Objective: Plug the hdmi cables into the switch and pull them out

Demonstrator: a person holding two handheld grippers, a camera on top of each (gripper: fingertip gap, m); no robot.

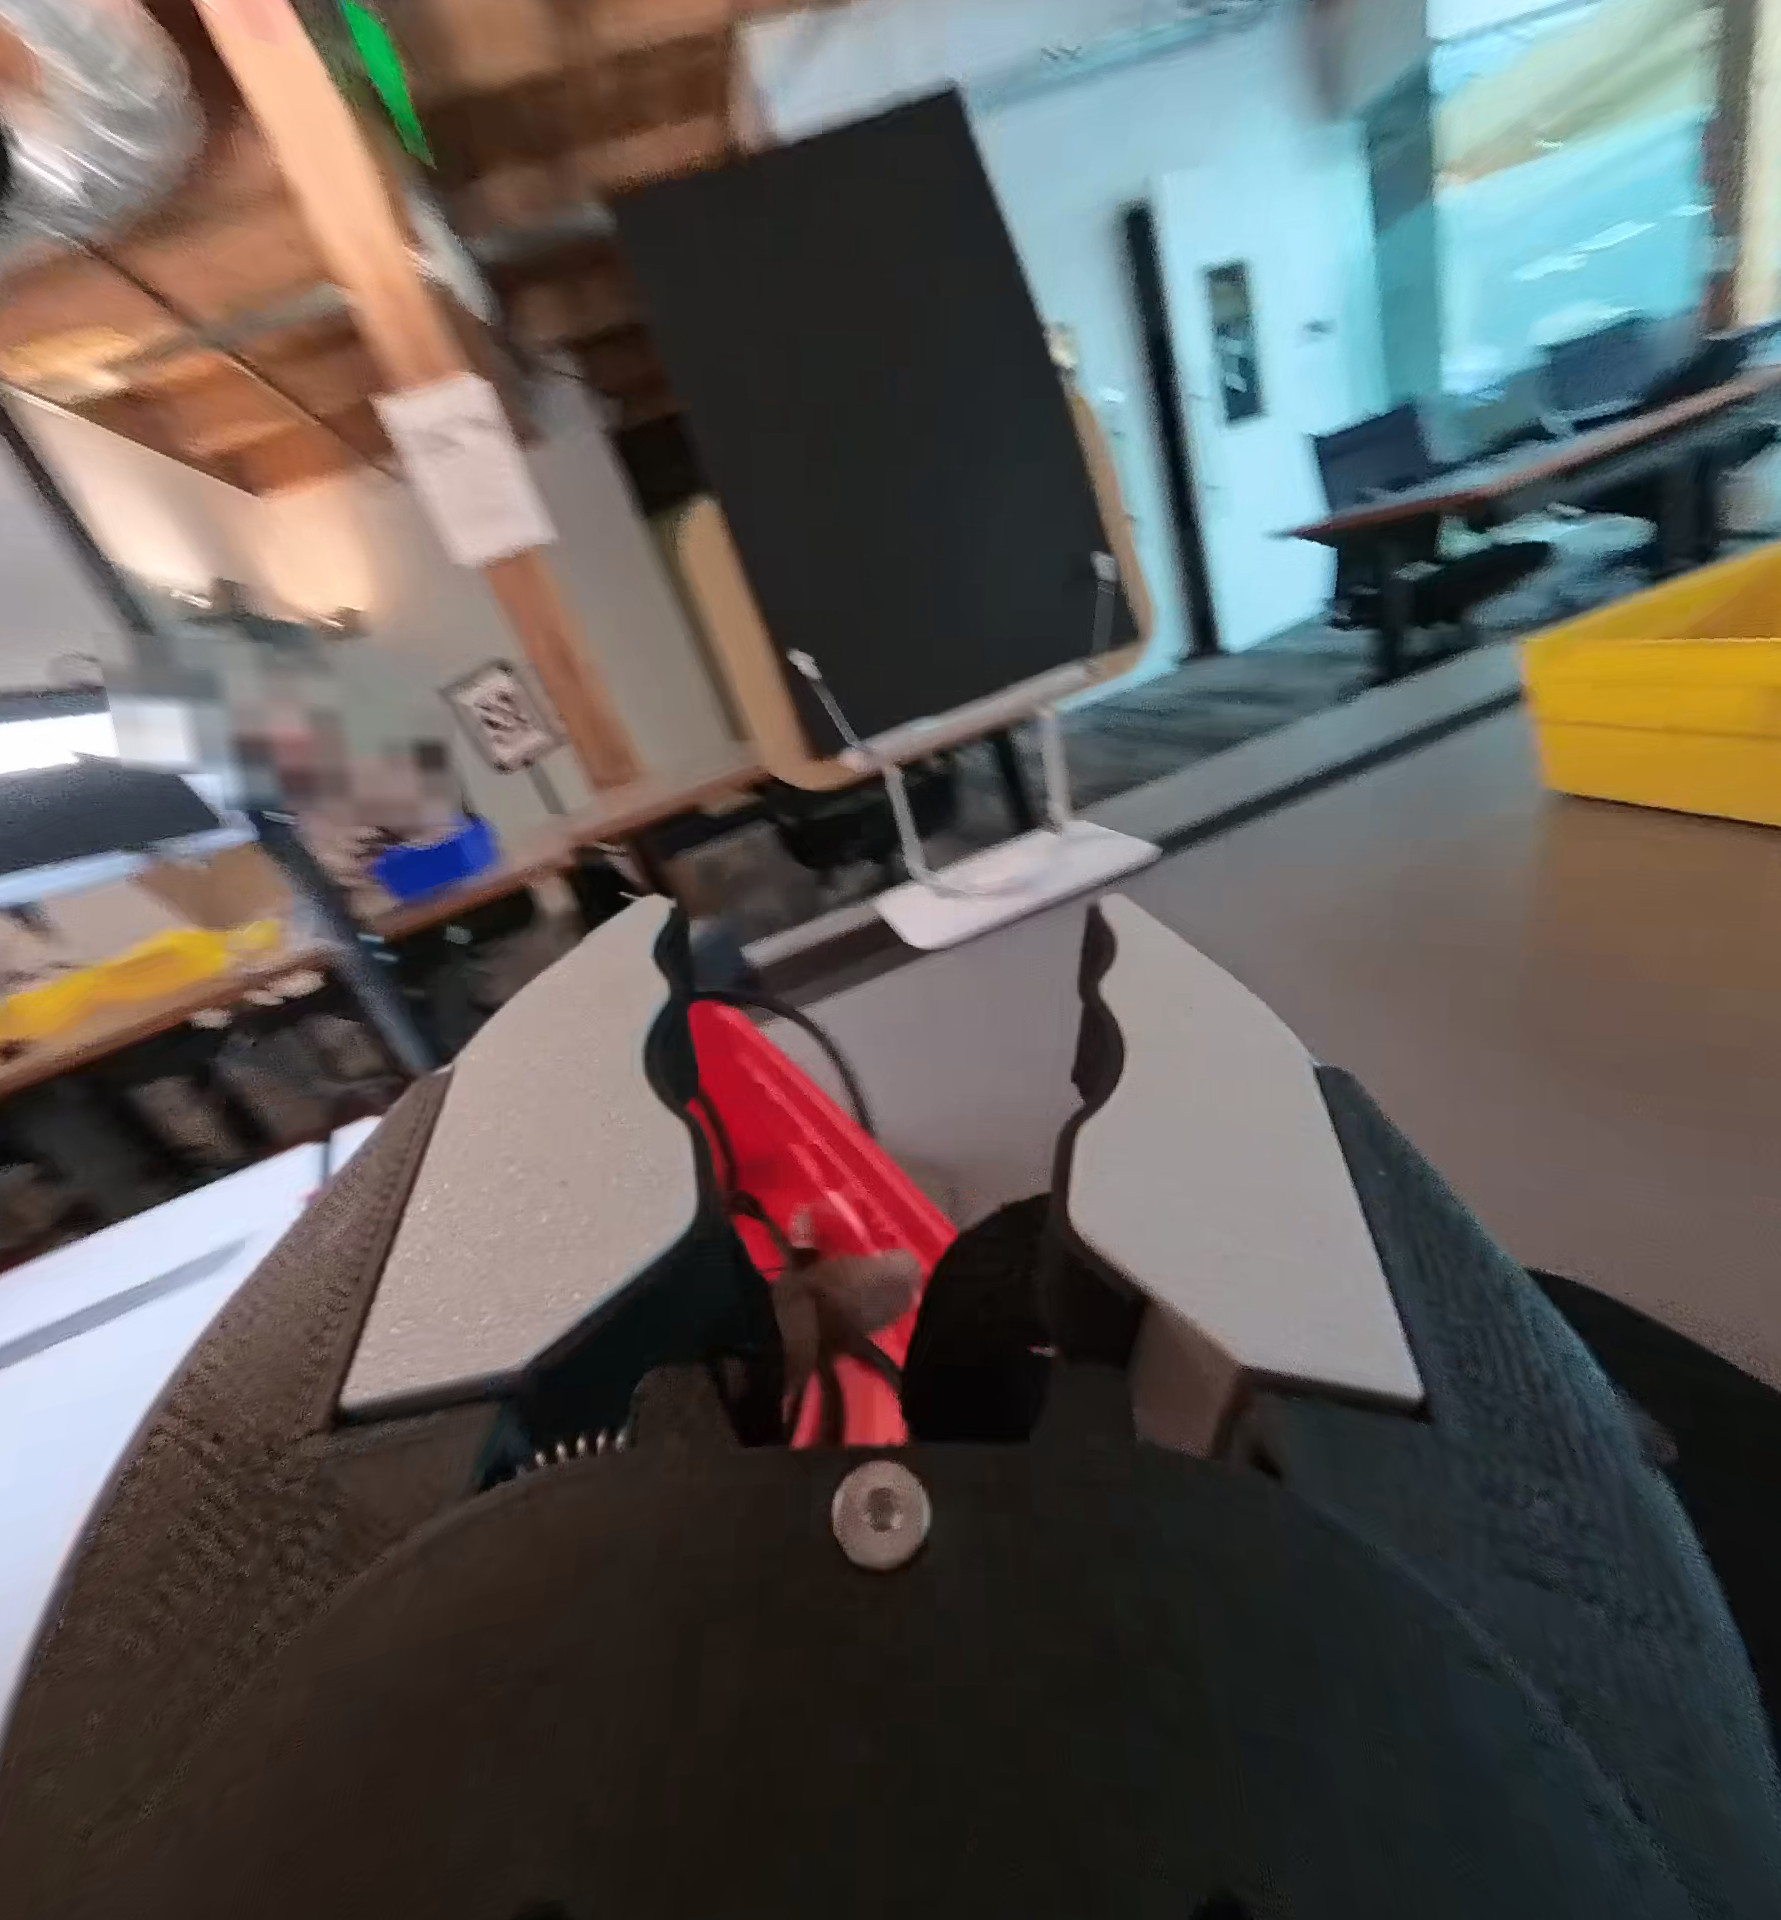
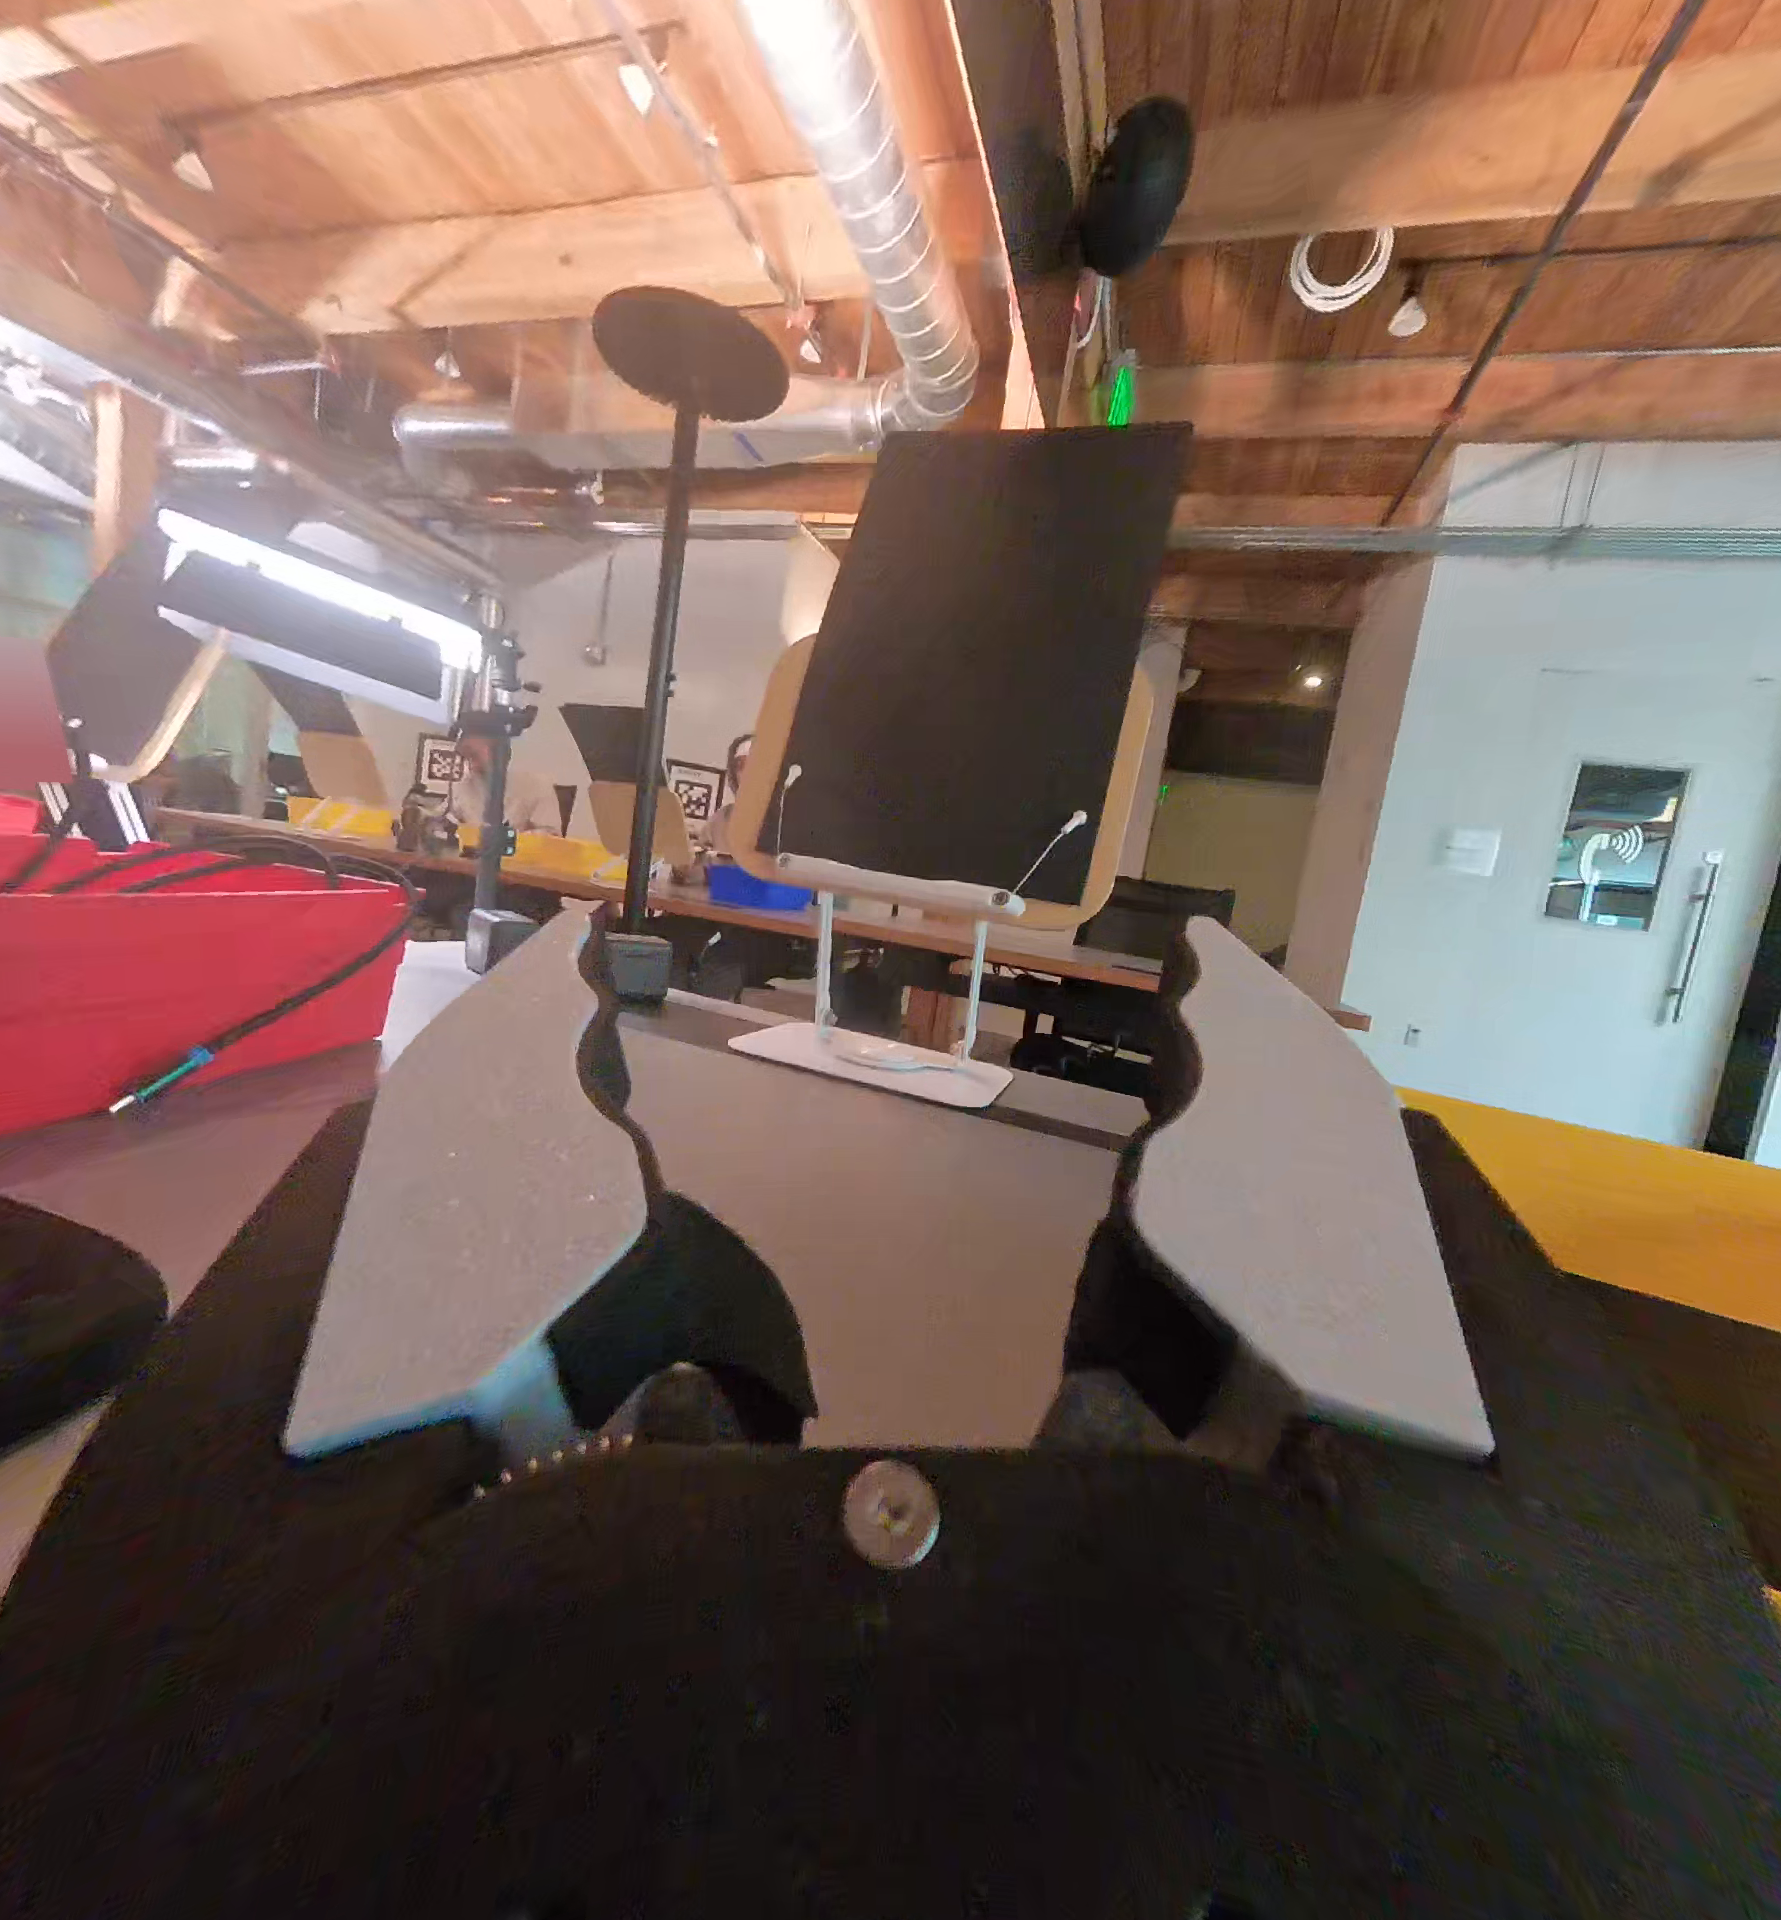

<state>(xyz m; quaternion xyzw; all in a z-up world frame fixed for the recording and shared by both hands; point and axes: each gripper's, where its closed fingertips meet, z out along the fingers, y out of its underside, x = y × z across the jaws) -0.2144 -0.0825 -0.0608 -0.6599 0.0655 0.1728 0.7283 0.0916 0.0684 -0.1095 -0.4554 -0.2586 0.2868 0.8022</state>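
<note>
My left gripper has its jaws parted with nothing pinched between them, and my right gripper has its jaws spread wide over bare worktop, empty too. The only cable I can find is a black lead trailing out of the red bin off to my right gripper's left, its long axis slanting down to a plug end lying on the worktop, well apart from those jaws. The switch shows in neither view, and the red thing below my left jaws suggests that hand is nearer the bin, so I judge it should make the reach.
</note>
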